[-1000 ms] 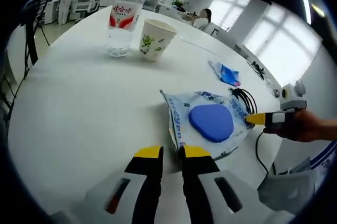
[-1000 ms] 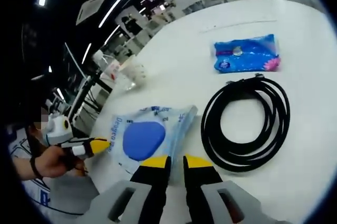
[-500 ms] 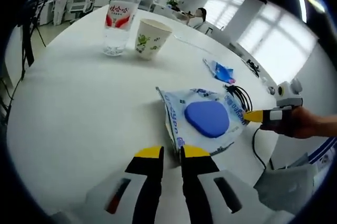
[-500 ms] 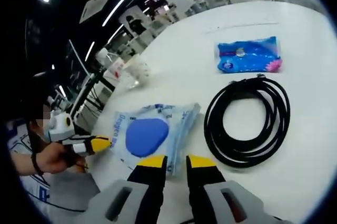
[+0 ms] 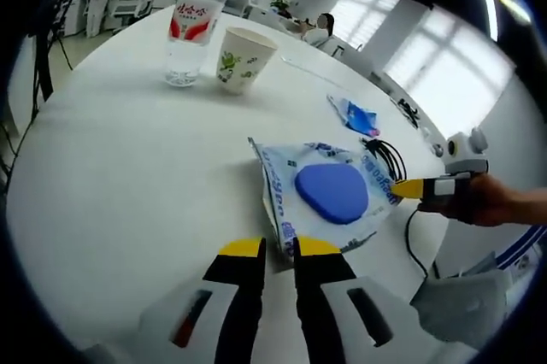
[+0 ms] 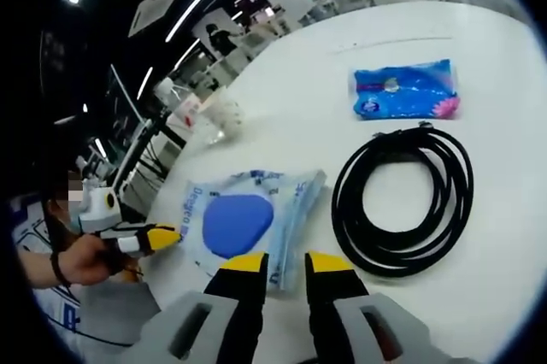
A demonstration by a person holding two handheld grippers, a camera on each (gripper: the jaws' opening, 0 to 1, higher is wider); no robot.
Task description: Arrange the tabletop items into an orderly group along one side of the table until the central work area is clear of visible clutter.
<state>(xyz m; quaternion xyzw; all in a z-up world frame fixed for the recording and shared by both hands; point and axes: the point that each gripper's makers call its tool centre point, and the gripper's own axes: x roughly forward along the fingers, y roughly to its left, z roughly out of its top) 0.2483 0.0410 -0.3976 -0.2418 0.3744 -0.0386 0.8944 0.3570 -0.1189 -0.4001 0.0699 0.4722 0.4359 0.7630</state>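
In the left gripper view, the left gripper sits at the bottom with its yellow-tipped jaws a narrow gap apart, holding nothing, hovering over the white table. Just beyond its tips lies a clear plastic packet with blue print and a rounded blue pad inside; the packet's near edge lies right at the jaw tips, though whether they touch it cannot be told. At the packet's far side the other gripper comes in from the right, held in a hand, its yellow tip at the packet's edge. Behind the packet is a coil of black cable, and past that a small blue pack. Far off to the left stand a paper cup with a green pattern and, just beside it, a clear water bottle with a red label, both upright.

In the right gripper view, the right gripper rises from the bottom with its jaws slightly parted and empty; the packet's near edge lies in the gap between the tips. The left gripper's yellow tip, held in a hand, reaches the packet from the left. The cable lies in a loose ring just right of the packet, and the blue pack lies flat beyond the ring. The cup and bottle stand blurred further back on the left.
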